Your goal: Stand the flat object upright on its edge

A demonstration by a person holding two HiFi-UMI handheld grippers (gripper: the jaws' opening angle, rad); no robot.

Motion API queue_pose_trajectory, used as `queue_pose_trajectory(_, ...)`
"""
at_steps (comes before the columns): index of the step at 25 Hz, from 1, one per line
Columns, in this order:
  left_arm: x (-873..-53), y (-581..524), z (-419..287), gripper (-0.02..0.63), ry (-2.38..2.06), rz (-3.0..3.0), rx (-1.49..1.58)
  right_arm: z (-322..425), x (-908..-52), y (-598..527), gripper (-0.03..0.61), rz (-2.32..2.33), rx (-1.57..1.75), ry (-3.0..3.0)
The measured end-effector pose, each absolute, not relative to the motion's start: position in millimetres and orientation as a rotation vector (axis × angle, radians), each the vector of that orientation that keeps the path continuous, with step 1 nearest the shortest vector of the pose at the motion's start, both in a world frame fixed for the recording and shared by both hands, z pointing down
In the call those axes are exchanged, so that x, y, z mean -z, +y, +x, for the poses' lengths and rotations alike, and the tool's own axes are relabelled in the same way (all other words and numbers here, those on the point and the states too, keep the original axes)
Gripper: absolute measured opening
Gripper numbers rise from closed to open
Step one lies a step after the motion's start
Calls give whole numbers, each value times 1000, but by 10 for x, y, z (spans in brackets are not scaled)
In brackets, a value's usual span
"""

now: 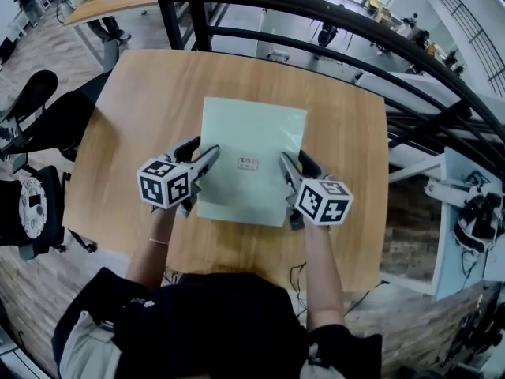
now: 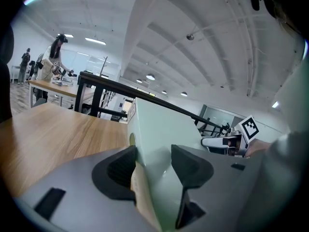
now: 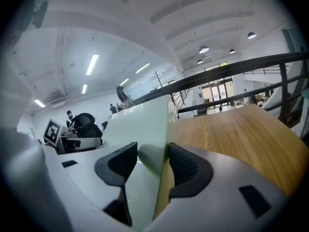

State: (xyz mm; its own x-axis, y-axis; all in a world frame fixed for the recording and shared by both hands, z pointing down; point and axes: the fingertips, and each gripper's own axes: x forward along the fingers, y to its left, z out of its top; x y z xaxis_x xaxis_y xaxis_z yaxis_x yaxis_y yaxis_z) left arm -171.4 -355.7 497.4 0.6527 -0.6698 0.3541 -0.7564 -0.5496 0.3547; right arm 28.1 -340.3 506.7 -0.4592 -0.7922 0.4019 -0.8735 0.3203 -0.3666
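Observation:
A pale green flat box (image 1: 251,152) with a small label lies on the wooden table (image 1: 126,133), its near edge toward me. My left gripper (image 1: 203,155) is shut on the box's left side near the front corner. My right gripper (image 1: 291,164) is shut on the right side. In the left gripper view the dark pads (image 2: 120,166) clamp the box (image 2: 159,124) from above and below, and the box tilts up off the tabletop (image 2: 53,129). The right gripper view shows the same grip (image 3: 153,166) on the box (image 3: 140,124). The underside of the box is hidden.
A black metal railing (image 1: 316,14) curves round the far and right sides of the table. A black office chair (image 1: 31,204) stands at the left. A second desk (image 1: 102,2) is at the back left. White equipment (image 1: 473,212) sits at the right.

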Motion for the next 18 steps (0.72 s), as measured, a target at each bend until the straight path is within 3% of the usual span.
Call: queue_pose_trajectory(18,-4532,-3483,-1721,236,-1148,2481,-162,284,-4672,-3254,195,1587,-750,-2504)
